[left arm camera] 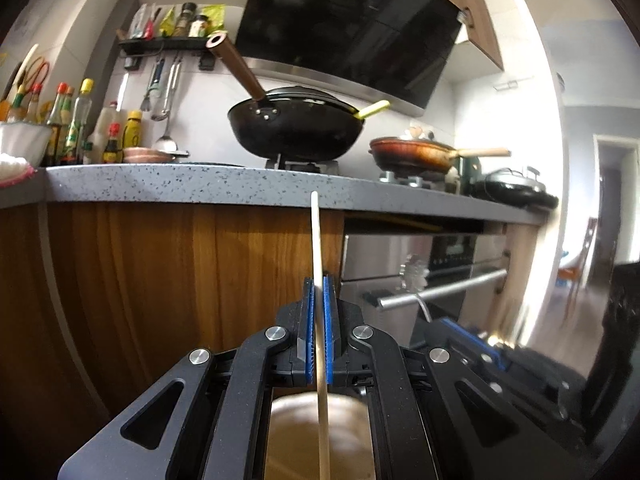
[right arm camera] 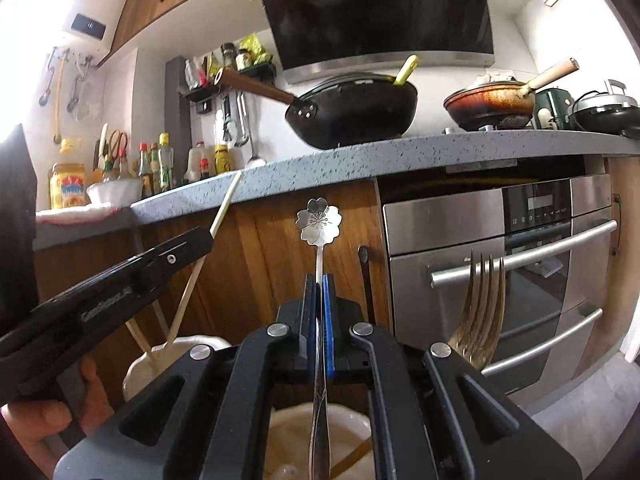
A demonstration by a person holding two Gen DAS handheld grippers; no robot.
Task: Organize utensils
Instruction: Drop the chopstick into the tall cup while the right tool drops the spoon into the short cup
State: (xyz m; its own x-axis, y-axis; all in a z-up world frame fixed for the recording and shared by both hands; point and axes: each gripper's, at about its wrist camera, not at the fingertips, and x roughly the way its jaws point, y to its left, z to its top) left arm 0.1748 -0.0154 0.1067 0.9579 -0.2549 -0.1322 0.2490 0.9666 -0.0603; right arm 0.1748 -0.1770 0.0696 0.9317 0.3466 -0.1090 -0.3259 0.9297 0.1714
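Grippers: two, one in each hand.
Left gripper [left arm camera: 319, 280]: clamped on a single pale chopstick [left arm camera: 316, 236]; the stick stands nearly upright between the blue pads, its top end above the fingertips and level with the counter edge [left arm camera: 224, 184], its lower part running down behind the pads toward a blurred round holder below.
Right gripper [right arm camera: 319, 278]: clamped on one silver spoon [right arm camera: 319, 222]; the flower-shaped end rises just above the fingertips, the engraved handle passes down between the jaws.
Chopsticks: in the right wrist view, the gripped one slants up past the left gripper's tip, and two more lean in a white holder [right arm camera: 140, 368] below and left of the right gripper.
Forks: one [right arm camera: 482, 304], tines up, just right of the right gripper.
Holders: a second cream holder [right arm camera: 288, 436] sits directly under the right gripper.
Dark-handled utensil: one [right arm camera: 366, 280], upright, right beside the right fingers.
Pans: two on the stove beyond, a black wok [left arm camera: 296, 128] and a brown pan [left arm camera: 412, 154].
Hand: one [right arm camera: 44, 420] visible, holding the left gripper.
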